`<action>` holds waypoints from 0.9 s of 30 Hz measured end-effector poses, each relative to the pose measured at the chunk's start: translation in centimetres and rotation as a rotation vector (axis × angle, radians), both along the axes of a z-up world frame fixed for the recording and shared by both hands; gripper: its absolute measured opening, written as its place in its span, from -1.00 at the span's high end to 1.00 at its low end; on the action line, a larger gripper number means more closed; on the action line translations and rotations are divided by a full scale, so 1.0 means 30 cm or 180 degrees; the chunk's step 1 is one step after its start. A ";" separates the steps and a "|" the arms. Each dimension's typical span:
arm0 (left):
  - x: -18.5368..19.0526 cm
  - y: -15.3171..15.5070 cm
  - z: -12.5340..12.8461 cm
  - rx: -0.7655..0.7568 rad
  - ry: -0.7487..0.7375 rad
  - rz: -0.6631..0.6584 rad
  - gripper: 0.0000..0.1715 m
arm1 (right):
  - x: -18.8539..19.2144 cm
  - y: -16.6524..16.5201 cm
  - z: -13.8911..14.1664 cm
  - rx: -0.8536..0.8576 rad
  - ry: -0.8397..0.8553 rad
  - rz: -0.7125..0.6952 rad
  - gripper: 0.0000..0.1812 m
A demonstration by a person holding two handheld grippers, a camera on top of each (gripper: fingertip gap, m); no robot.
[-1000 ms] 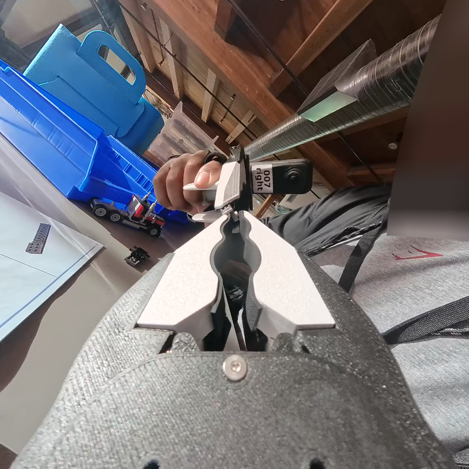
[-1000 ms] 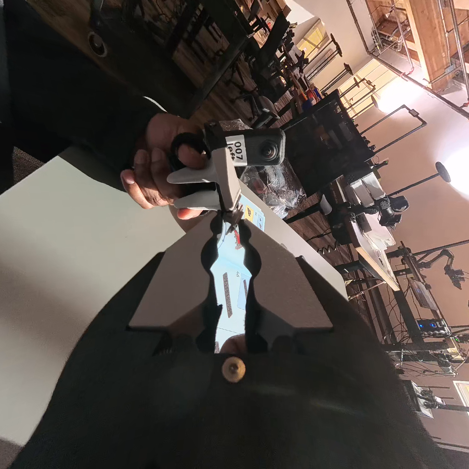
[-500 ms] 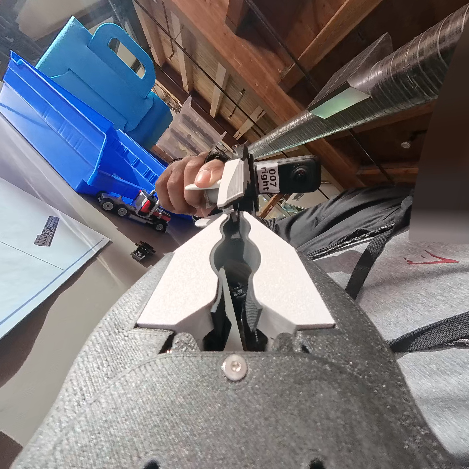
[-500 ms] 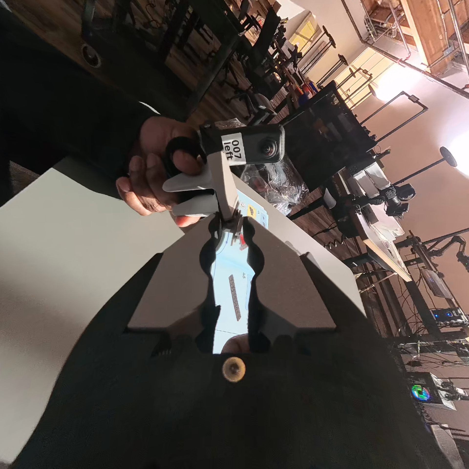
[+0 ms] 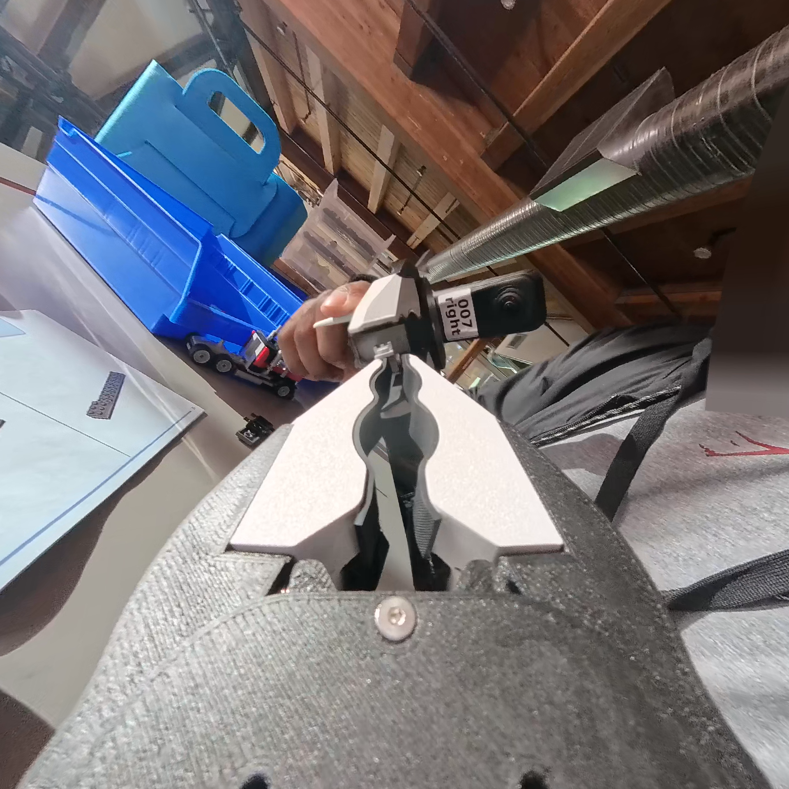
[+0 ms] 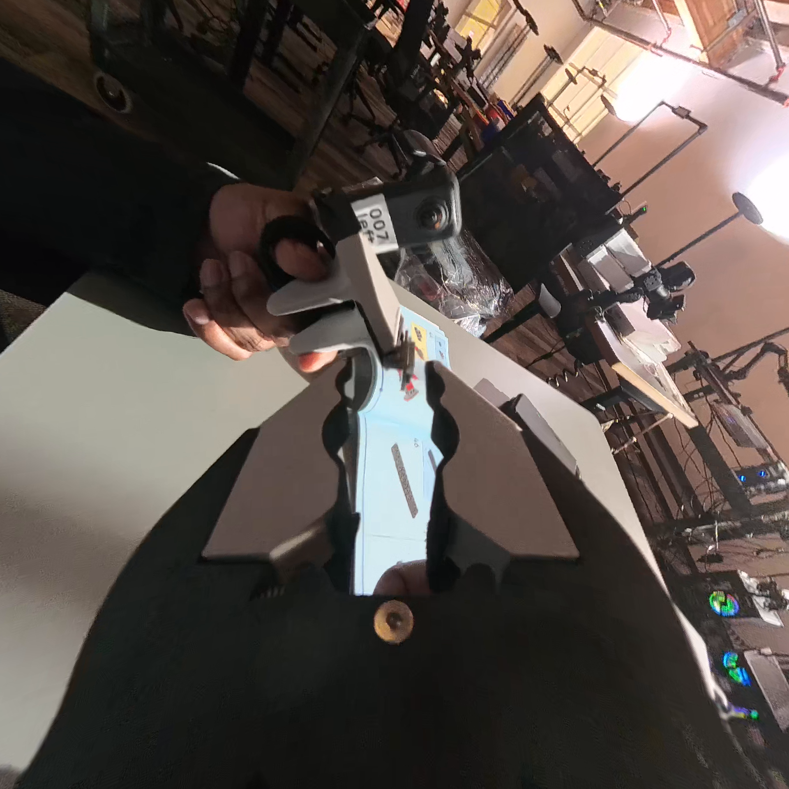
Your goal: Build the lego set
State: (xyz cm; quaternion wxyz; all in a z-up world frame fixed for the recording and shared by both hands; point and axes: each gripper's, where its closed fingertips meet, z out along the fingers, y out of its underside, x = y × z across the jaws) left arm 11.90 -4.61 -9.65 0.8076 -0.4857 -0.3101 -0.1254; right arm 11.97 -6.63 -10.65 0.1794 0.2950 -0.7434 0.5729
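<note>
My left gripper (image 5: 390,365) is shut on a small dark lego piece (image 6: 403,354), held up in the air above the table. My right gripper (image 6: 386,371) faces it tip to tip with its jaws open, and the piece sits just past its fingertips. In the left wrist view the right gripper's grey body (image 5: 380,316) and a hand are right in front of my left fingertips. A part-built black and red lego truck (image 5: 252,363) stands on the table by the blue bin (image 5: 149,239). A small black lego part (image 5: 254,429) lies loose nearby.
The open instruction booklet (image 5: 64,427) lies flat on the grey table (image 6: 106,427) and shows between the right fingers (image 6: 397,469). A person in a grey top (image 5: 683,512) sits close behind. Plastic bags (image 6: 452,273) lie at the table's far end. Left and right tips are no more than a few centimetres apart.
My right gripper's jaws have opened wider around the piece. The left gripper has tilted and shifted slightly. The truck and loose part have not moved on the table.
</note>
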 end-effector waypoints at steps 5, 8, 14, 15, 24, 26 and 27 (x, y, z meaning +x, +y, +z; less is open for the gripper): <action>-0.013 -0.031 -0.008 -0.0147 0.0062 0.0205 0.94 | -0.059 0.109 -0.032 0.0114 -0.0637 -0.0497 0.63; -0.016 -0.034 -0.011 -0.0241 0.0137 0.0276 0.94 | -0.069 0.163 -0.131 0.0495 -0.1136 -0.0940 0.73; -0.009 -0.009 -0.029 -0.0716 0.0513 0.0474 0.94 | -0.027 0.219 -0.364 0.1325 -0.1690 -0.1563 0.76; -0.008 -0.006 -0.033 -0.0789 0.0570 0.0507 0.94 | -0.026 0.220 -0.380 0.1366 -0.1723 -0.1620 0.76; 0.013 -0.003 -0.023 -0.0972 0.0894 0.0596 0.94 | -0.049 0.206 -0.416 0.1445 -0.1603 -0.1796 0.79; 0.017 -0.005 -0.016 -0.0946 0.0928 0.0593 0.94 | -0.052 0.206 -0.416 0.1431 -0.1600 -0.1794 0.81; 0.020 -0.007 -0.011 -0.0926 0.0949 0.0593 0.94 | -0.054 0.207 -0.416 0.1424 -0.1597 -0.1797 0.84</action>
